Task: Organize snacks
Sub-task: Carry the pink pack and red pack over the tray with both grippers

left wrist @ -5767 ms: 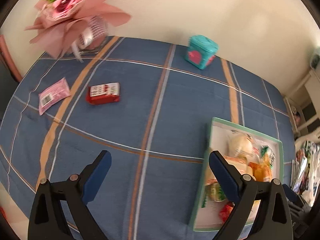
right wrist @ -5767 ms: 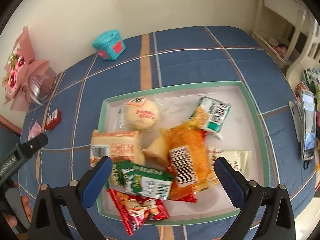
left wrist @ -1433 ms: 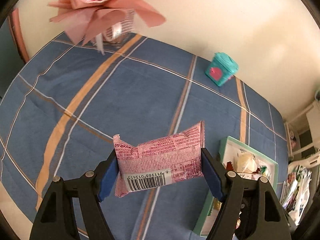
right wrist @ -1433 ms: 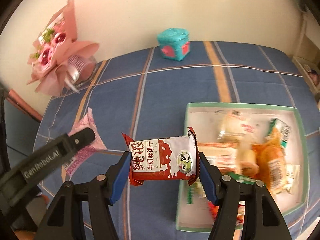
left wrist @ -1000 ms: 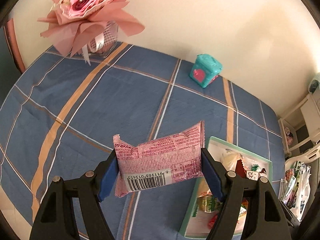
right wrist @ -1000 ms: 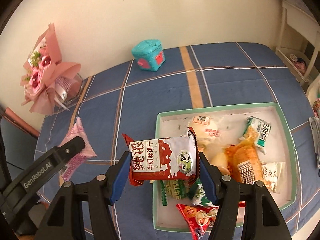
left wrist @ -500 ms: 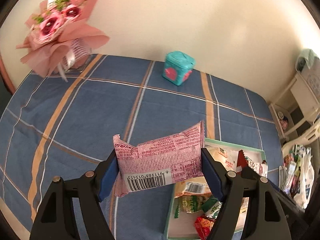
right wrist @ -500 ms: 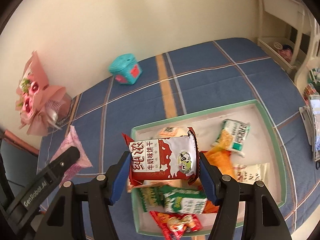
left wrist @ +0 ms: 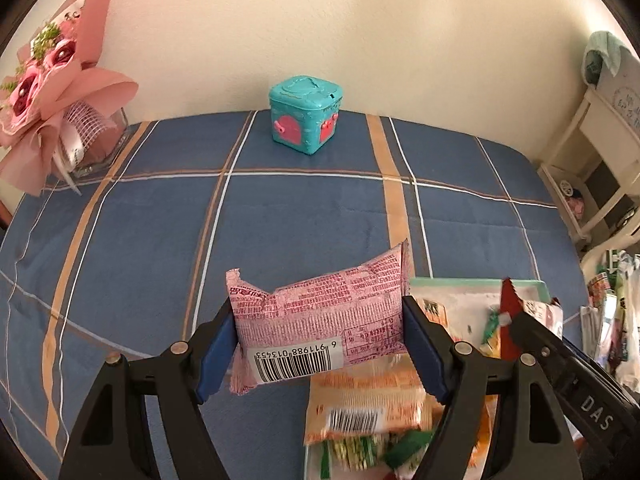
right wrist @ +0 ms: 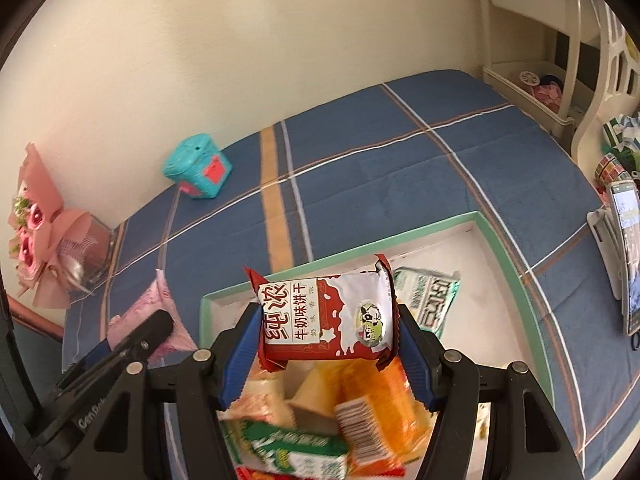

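Blue plaid cloth (left wrist: 304, 220) with orange and white stripes covered the whole surface, and a cream wall (left wrist: 360, 32) rose straight behind it. A teal box (left wrist: 306, 114) sat at 12 o'clock in the left view, close to the wall; a pink bouquet (left wrist: 48, 92) in a glass vase stood at 10 o'clock. White shelving (right wrist: 560, 72) filled the room's corner at 2 o'clock in the right view, and a phone (right wrist: 630, 256) on a stand stood at 3 o'clock, just beside the tray.

The left gripper (left wrist: 318, 344) was clenched on a pink pack (left wrist: 320, 316), its blue pads pressing the two short ends so the pack hung crosswise, barcode toward the camera. The right gripper (right wrist: 326, 344) grasped a red pack (right wrist: 326, 316) the same way, end to end, label upright. Gripping the ends probably kept the soft wrappers from buckling and left the undersides free for setting down.

Both packs hung above the green-rimmed tray (right wrist: 516, 264): the red one over its near left part, the pink one over its left rim at 5 o'clock in the left view. Other snacks (right wrist: 360, 408) already lay heaped in the tray, blurred under the grippers, so these two seemed bound for the same pile
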`<state>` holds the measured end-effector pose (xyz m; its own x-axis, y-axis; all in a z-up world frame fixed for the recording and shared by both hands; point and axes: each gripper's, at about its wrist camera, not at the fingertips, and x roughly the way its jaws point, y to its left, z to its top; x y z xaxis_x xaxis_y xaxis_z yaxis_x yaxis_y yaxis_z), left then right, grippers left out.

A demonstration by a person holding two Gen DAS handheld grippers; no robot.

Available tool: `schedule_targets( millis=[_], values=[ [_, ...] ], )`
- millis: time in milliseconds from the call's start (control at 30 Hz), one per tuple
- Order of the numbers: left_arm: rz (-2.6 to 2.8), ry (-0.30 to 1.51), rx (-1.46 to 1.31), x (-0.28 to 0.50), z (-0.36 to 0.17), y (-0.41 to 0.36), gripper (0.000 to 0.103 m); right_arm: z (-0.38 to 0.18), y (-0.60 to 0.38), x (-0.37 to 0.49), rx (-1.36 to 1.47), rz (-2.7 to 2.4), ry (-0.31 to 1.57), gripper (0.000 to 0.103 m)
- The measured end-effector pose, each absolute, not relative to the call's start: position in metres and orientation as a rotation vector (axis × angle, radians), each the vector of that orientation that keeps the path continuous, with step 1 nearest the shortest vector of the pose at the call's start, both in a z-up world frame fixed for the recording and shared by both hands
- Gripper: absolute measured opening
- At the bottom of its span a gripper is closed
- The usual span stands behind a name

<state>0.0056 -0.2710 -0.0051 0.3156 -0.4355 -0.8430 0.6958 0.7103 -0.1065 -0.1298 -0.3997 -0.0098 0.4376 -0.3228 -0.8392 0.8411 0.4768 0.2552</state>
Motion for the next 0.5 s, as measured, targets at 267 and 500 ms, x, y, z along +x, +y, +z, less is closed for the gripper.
schedule_targets(
  millis=[267, 500],
  values=[
    [-0.773, 0.991, 0.298, 0.011, -0.030, -0.293, 0.078, -0.030, -0.411, -0.126, 0.748, -0.815, 0.831, 0.068],
    [-0.778, 0.998, 0.311, 0.011, -0.042, -0.296, 0.078, -0.038, -0.414, -0.124, 0.746, -0.833, 0.839, 0.068]
  ],
)
